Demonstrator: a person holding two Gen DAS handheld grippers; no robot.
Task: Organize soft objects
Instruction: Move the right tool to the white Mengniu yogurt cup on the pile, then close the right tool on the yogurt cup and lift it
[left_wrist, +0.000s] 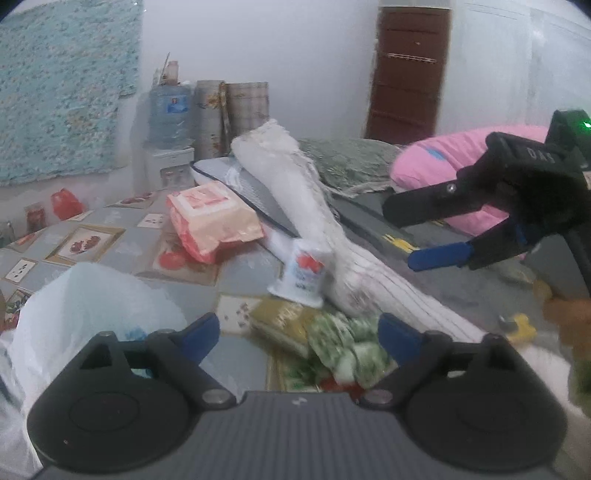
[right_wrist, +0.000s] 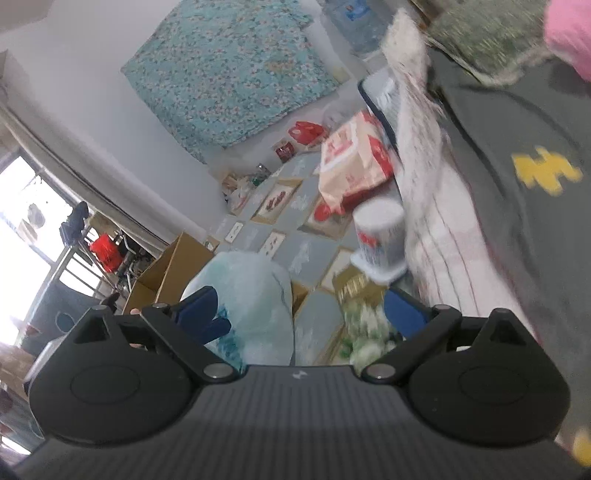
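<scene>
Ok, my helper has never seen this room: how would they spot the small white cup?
Find the long white rolled bundle lying across the patterned floor mat. The white cup stands upside down against its near end, the only one with red-and-blue print.

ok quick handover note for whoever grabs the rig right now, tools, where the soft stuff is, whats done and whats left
Left tool: open, empty, over the green-and-white packet.
Right tool: open, empty, above the grey bedding.
On the patterned mat: pink wipes pack, white cup, white plastic bag. The rolled white cloth leans across the mat's edge; pink pillow and green pillow lie behind.
Done: nothing looks sorted.
Left: gather and arrange all soft items.
</scene>
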